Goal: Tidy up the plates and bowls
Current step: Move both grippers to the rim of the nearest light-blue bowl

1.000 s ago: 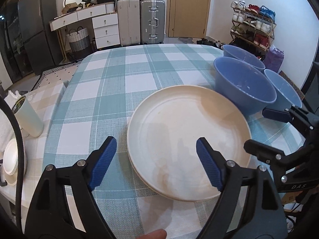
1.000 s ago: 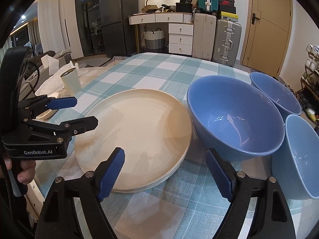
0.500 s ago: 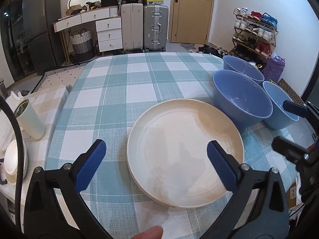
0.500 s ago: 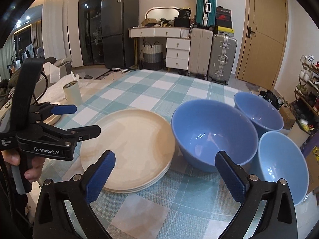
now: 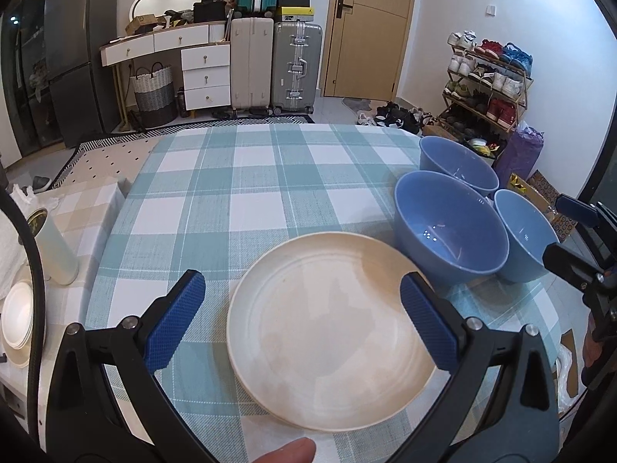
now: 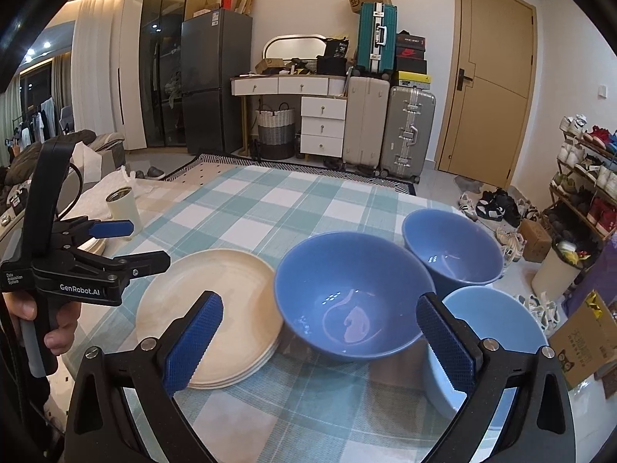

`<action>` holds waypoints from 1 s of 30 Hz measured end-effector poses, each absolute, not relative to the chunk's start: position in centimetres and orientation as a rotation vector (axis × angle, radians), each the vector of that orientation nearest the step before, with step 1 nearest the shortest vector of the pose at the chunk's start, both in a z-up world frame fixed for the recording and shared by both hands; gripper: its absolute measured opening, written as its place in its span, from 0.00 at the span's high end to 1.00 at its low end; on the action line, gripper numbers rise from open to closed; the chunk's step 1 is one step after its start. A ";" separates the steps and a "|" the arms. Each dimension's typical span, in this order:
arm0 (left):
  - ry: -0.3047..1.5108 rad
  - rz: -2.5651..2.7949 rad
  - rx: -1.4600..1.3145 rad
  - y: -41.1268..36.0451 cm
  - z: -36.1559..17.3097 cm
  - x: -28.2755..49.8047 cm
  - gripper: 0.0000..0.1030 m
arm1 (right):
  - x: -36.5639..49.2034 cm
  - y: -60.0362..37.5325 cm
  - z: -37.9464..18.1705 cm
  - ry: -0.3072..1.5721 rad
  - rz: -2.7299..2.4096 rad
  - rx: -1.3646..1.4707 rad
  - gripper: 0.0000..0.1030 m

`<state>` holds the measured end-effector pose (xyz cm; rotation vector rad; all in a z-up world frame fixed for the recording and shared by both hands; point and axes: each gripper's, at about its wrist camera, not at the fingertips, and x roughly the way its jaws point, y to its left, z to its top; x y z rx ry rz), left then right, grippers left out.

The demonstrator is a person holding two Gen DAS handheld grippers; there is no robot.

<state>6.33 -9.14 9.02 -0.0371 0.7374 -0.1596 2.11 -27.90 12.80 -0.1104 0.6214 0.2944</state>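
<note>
- Left wrist view: the left gripper (image 5: 302,316) hangs above the table with its jaws spread wide, having just been opening, and nothing is gripped between them. Its blue pads (image 5: 173,322) frame the stack of cream plates (image 5: 331,332) without touching it.
- A fingertip (image 5: 287,451) shows at the bottom edge of this view, nearer the camera than the plate stack.
- The plate stack lies flat on the checked tablecloth (image 5: 239,193); in the right wrist view several rims show one on another.
- The large blue bowl (image 5: 449,229) stands upright just right of the plate stack, very close to its rim; whether they touch cannot be told.
- A second blue bowl (image 5: 457,166) stands beyond the large one, farther from the plates, and a paler blue bowl (image 5: 524,241) stands on the large bowl's far side from the plates.
- A white cup (image 5: 54,247) stands well left of the plate stack, off the checked cloth, with small white dishes (image 5: 17,314) near it.
- Right wrist view: the right gripper (image 6: 320,341) also has its jaws wide apart, having just been opening, and empty; the large blue bowl appears between its pads, well below them.
- A hand (image 6: 36,320) holds the left gripper's handle, left of the plate stack.
</note>
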 end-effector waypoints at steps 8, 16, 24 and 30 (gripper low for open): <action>0.706 -0.193 -0.007 -11.9 11.1 8.1 0.02 | 3.1 -31.1 14.6 0.606 0.261 -0.067 0.01; 0.692 -0.238 0.032 -15.3 12.8 10.3 0.02 | 4.3 -35.1 17.0 0.582 0.219 -0.002 0.01; 0.693 -0.257 0.047 -17.5 14.3 12.6 0.02 | 5.9 -39.6 19.1 0.582 0.158 0.050 0.01; 0.694 -0.280 0.055 -19.6 15.3 14.4 0.02 | 6.7 -43.4 20.2 0.592 0.101 0.090 0.01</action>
